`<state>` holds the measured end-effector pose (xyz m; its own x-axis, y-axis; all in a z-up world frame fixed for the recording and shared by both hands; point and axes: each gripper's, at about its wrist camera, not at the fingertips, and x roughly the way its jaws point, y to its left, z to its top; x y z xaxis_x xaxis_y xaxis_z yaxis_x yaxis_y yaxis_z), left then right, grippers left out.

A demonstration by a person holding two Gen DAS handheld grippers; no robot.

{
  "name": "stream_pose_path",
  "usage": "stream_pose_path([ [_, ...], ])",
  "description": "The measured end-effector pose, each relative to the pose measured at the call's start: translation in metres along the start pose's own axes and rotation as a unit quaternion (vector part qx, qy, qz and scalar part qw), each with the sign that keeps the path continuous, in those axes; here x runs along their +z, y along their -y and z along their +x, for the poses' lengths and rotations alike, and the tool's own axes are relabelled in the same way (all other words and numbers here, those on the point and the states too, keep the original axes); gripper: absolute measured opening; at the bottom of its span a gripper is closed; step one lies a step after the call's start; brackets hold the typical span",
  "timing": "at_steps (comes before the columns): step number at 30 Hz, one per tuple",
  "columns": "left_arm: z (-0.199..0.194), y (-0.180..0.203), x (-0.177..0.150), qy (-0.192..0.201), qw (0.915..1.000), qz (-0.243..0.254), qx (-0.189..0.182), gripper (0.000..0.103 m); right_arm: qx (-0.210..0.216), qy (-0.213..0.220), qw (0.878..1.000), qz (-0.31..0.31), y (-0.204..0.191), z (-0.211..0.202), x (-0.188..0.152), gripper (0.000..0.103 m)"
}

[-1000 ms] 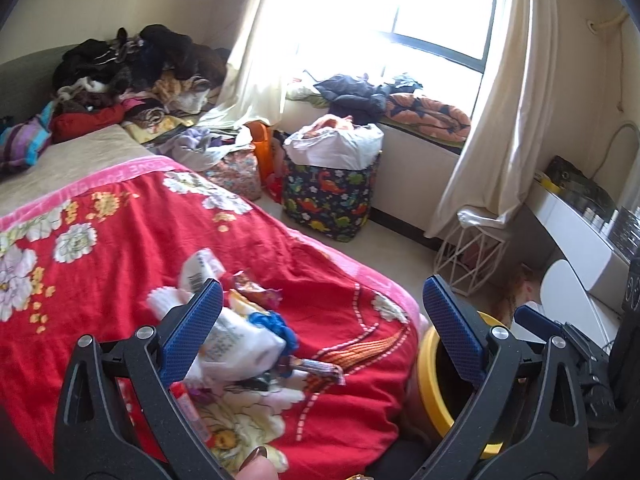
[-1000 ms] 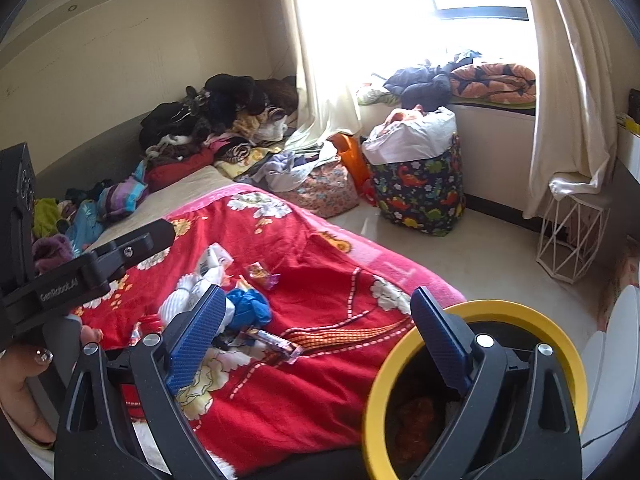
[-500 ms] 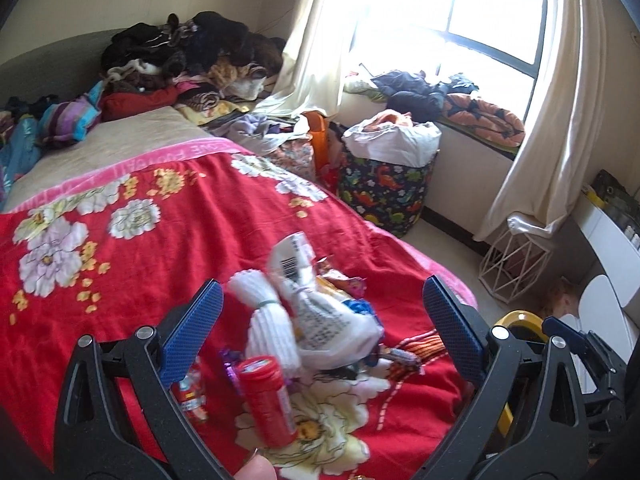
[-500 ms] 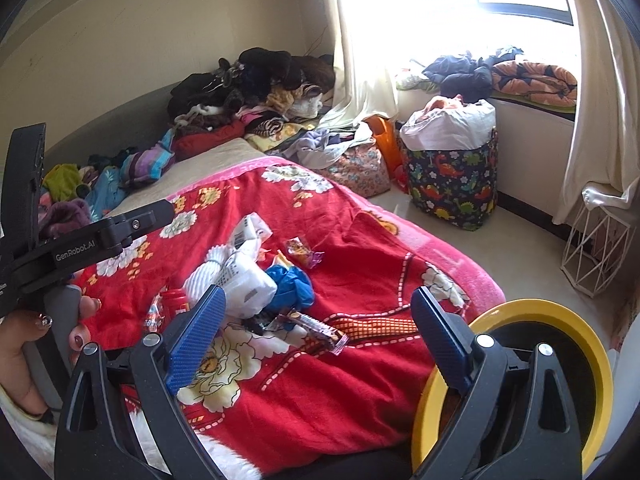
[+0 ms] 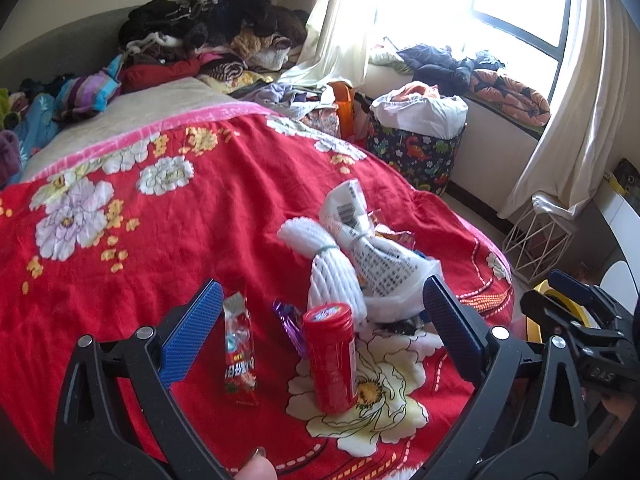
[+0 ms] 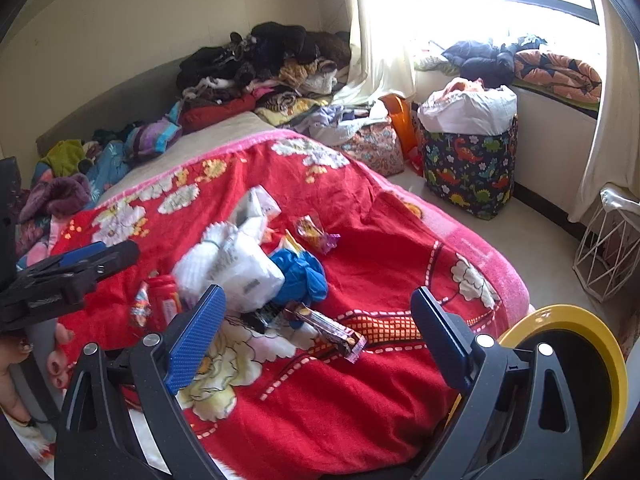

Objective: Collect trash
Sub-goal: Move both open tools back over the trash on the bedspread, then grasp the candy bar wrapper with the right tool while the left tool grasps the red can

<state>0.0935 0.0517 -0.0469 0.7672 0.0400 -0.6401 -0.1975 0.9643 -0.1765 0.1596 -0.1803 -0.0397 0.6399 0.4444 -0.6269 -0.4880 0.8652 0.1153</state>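
A heap of trash lies on the red flowered blanket (image 5: 168, 240). In the left wrist view my left gripper (image 5: 320, 336) is open, and a red cylindrical can (image 5: 332, 356), a red snack wrapper (image 5: 239, 350) and a purple wrapper (image 5: 290, 320) lie between its fingers. Behind them sit a white foam net (image 5: 332, 276) and a printed white plastic bag (image 5: 380, 260). In the right wrist view my right gripper (image 6: 316, 320) is open over a brown candy bar wrapper (image 6: 326, 330), with a blue crumpled glove (image 6: 304, 276) and the white bag (image 6: 240, 268) beyond. A yellow-rimmed bin (image 6: 580, 364) stands at the bed's right edge.
Piled clothes (image 6: 272, 68) cover the head of the bed. On the floor stand a dinosaur-print hamper (image 6: 468, 164) stuffed with laundry, an orange bag (image 6: 396, 120) and a white wire basket (image 6: 608, 248). A person's hand (image 6: 24, 356) holds the left gripper's handle at the lower left.
Both views have swung left, away from the yellow bin and over the bed. The trash heap now sits closer and more central; the red can and red wrapper came between my left gripper's fingers.
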Motion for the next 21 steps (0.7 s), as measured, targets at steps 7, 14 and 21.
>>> stream_pose_path([
  [7,0.017,0.005,-0.019,-0.042,0.9988,-0.012,-0.020,0.087,-0.017,-0.064,0.998,-0.014,0.010,0.039,-0.012,0.084],
  [14,0.032,0.012,-0.038,-0.083,0.9963,-0.016,-0.017,0.073,-0.025,-0.096,0.993,-0.057,0.008,0.068,-0.018,0.077],
  [21,0.043,0.010,-0.048,-0.106,0.9936,-0.034,-0.020,0.066,-0.012,-0.135,0.987,-0.087,0.005,0.096,-0.022,0.055],
])
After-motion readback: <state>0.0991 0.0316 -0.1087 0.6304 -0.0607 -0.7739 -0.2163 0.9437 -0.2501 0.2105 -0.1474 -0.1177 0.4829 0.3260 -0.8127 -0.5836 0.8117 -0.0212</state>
